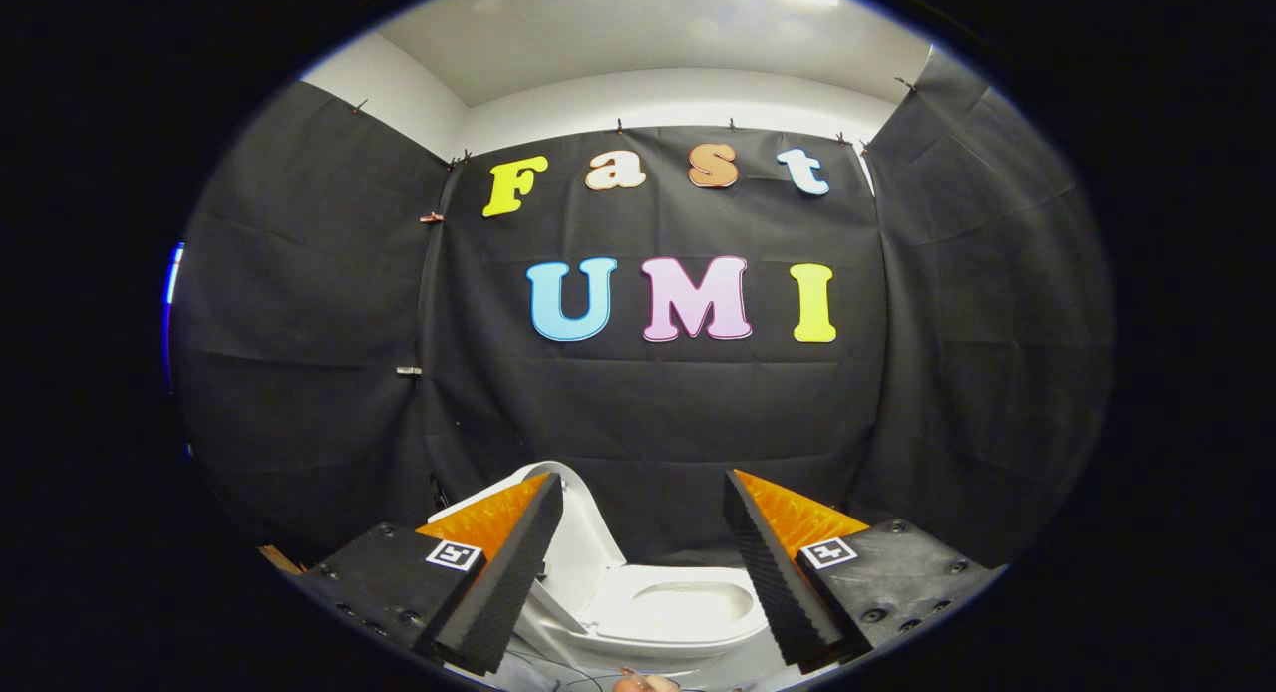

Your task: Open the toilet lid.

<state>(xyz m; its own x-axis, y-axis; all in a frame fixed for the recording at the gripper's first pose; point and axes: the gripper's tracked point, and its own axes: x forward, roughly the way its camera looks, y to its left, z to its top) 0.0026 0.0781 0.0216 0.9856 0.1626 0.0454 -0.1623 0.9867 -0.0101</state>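
A small white toilet [658, 612] stands on the floor low between and beyond my fingers. Its lid [578, 542] is raised, standing up at the left side of the bowl and partly hidden behind my left finger. The seat ring and the bowl's inside [693, 604] lie uncovered. My gripper [643, 498] is open, its fingers spread wide with nothing between them, held above and back from the toilet.
Black cloth walls [648, 413] close the booth behind and on both sides of the toilet. A thin cable [558, 672] lies on the pale floor in front of the bowl. A bit of a hand [643, 684] shows below the fingers.
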